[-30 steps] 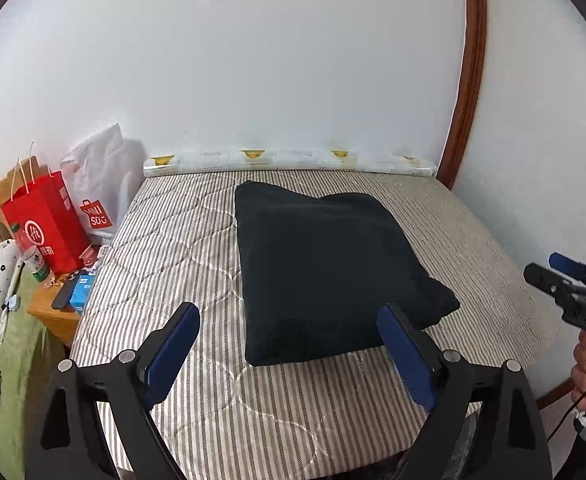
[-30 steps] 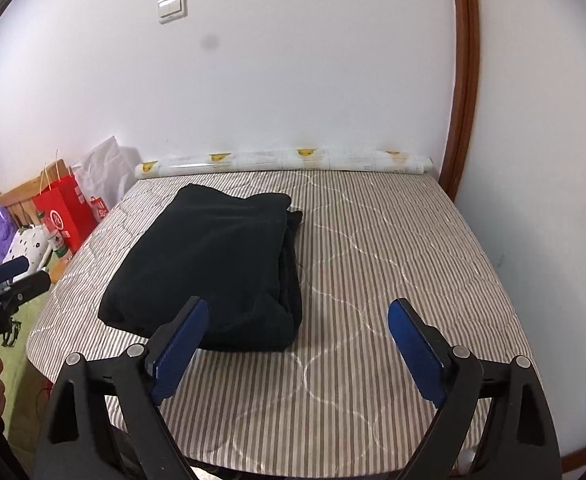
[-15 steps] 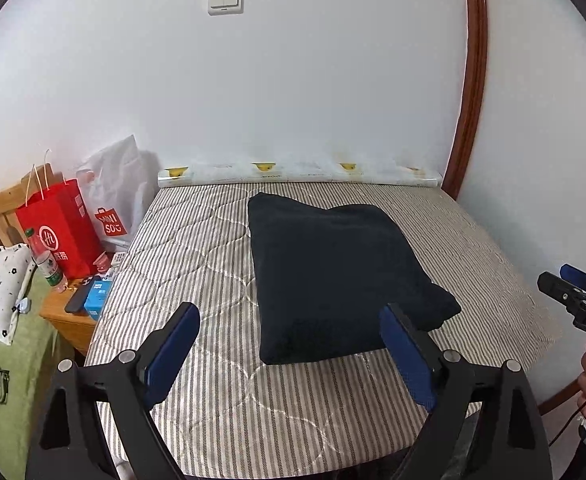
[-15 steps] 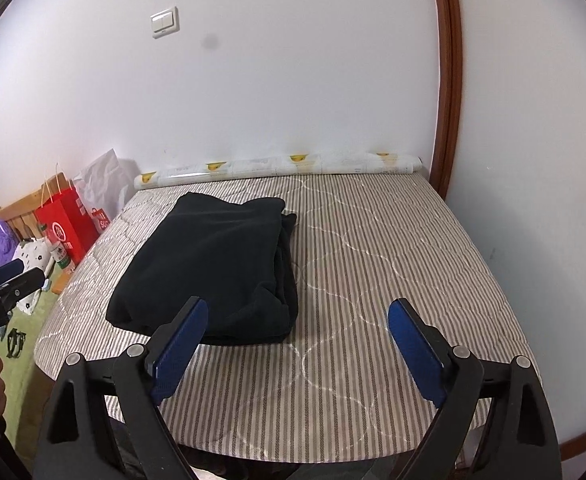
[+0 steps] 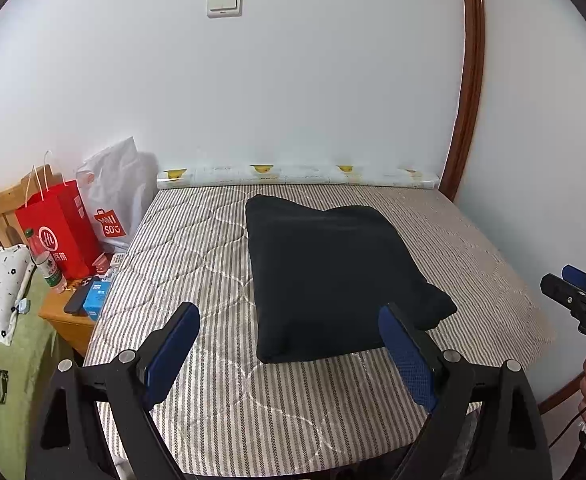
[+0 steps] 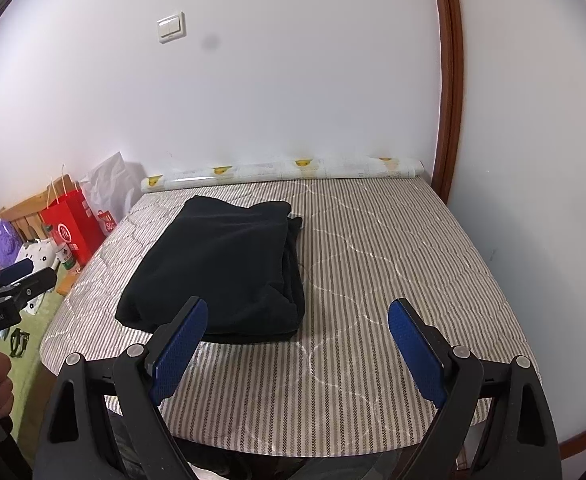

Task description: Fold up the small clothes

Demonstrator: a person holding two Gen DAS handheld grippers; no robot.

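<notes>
A black garment (image 5: 333, 280) lies folded in a thick rectangle on the striped mattress (image 5: 197, 260). It also shows in the right wrist view (image 6: 229, 268), left of centre, with stacked layers on its right side. My left gripper (image 5: 289, 344) is open and empty, held back above the mattress's near edge, apart from the cloth. My right gripper (image 6: 297, 340) is open and empty, also back from the near edge. Each gripper shows at the edge of the other's view: the right one (image 5: 573, 292), the left one (image 6: 17, 280).
A rolled printed sheet (image 5: 297, 176) lies along the wall at the mattress's far edge. Left of the bed stand a red paper bag (image 5: 59, 232), a white shopping bag (image 5: 113, 196), a bottle (image 5: 47, 260) and a small wooden stand (image 5: 67, 316). A wooden door frame (image 5: 465, 80) rises at the right.
Both grippers have drawn back and risen from the bed, so the garment and mattress look smaller. Both stay open. The garment has not moved.
</notes>
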